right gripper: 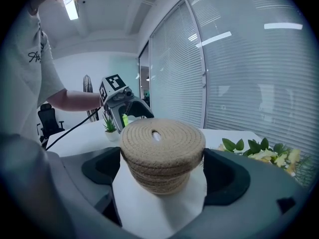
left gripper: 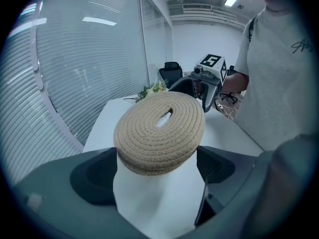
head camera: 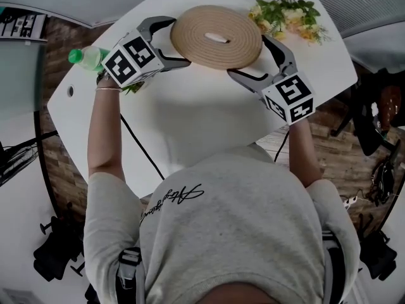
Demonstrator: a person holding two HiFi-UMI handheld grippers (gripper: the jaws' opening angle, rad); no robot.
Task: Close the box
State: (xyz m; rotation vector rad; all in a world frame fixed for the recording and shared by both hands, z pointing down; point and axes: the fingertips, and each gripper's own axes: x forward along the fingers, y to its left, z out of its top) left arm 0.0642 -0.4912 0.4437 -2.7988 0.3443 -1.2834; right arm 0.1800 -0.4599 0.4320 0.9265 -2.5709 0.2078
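A round woven rope box stands on the white table (head camera: 202, 116); its coiled lid (head camera: 216, 35) with a slot in the middle rests on top. In the right gripper view the lid (right gripper: 162, 141) overhangs the box body (right gripper: 160, 180). My left gripper (head camera: 180, 41) is at the lid's left edge, open, its jaws straddling the rim. My right gripper (head camera: 248, 56) is at the lid's right-front edge, also open. In the left gripper view the lid (left gripper: 159, 131) fills the gap between the jaws, with the right gripper (left gripper: 192, 86) behind it.
A green bottle (head camera: 85, 57) and a small potted plant (right gripper: 108, 126) stand at the table's left end. A spray of flowers (head camera: 288, 14) lies at the far right. A black cable (head camera: 142, 151) hangs off the near edge.
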